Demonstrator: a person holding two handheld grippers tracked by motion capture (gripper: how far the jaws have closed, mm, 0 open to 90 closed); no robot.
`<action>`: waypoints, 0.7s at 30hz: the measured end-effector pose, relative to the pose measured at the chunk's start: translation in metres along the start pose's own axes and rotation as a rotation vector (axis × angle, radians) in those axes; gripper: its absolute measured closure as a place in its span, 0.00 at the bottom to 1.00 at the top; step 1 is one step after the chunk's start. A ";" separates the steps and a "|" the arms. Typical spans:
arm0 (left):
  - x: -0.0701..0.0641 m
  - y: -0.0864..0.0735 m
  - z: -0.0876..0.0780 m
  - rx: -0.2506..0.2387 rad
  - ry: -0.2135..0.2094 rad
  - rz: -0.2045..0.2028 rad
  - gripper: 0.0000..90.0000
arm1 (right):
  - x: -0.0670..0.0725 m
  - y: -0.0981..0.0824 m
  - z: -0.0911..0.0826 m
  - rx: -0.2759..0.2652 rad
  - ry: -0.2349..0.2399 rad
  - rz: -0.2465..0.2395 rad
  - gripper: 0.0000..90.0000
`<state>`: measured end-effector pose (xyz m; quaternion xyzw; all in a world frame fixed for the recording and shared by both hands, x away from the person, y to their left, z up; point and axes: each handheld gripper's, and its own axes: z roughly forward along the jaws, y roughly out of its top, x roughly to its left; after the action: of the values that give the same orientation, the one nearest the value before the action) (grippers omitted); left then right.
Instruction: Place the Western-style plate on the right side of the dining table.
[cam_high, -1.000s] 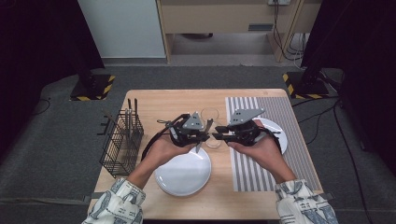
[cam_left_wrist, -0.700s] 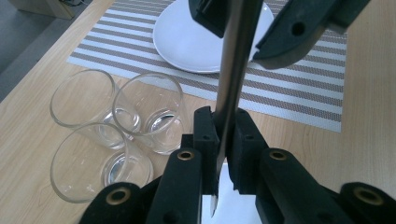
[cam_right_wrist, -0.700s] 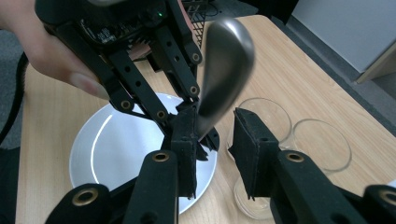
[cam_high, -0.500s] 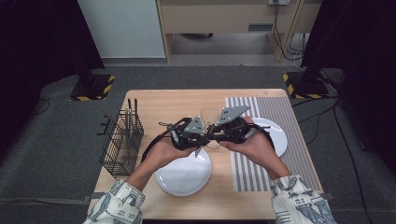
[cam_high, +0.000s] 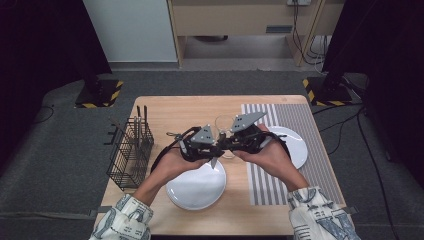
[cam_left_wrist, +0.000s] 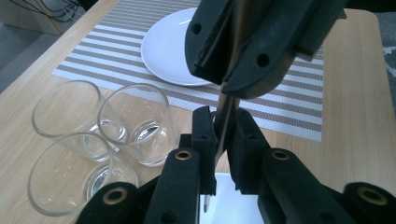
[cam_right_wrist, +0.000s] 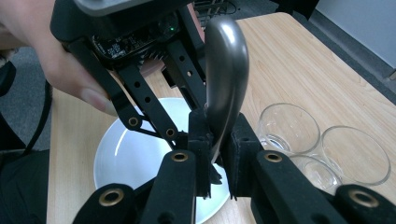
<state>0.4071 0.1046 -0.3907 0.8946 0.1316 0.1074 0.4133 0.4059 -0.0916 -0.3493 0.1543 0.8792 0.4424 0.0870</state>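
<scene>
Metal knife, probably table knife: held upright above white plate, rounded handle end up.

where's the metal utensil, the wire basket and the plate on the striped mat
metal utensil (cam_right_wrist: 226, 70), right gripper view, on its rounded handle end
wire basket (cam_high: 131, 152), high view, on its mesh side wall
plate on the striped mat (cam_left_wrist: 166, 49), left gripper view, on its bare white face

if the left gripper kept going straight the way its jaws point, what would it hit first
Most likely the right gripper, which sits directly ahead of the left gripper and grips the same metal utensil. Beyond it lies the white plate on the striped placemat, though depth is hard to judge.
</scene>
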 end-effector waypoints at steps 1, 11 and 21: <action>0.000 -0.001 0.000 -0.002 0.011 -0.001 0.83 | 0.000 0.001 0.000 0.001 -0.005 0.000 0.92; -0.001 -0.018 0.005 0.014 0.078 -0.009 0.53 | -0.005 -0.001 -0.009 -0.015 -0.030 0.014 0.92; 0.003 -0.031 0.028 0.033 0.027 -0.070 0.63 | -0.004 -0.002 -0.012 -0.025 -0.019 0.014 0.92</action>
<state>0.4136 0.1052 -0.4316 0.8946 0.1701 0.1028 0.4002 0.4053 -0.1031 -0.3434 0.1638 0.8715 0.4526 0.0942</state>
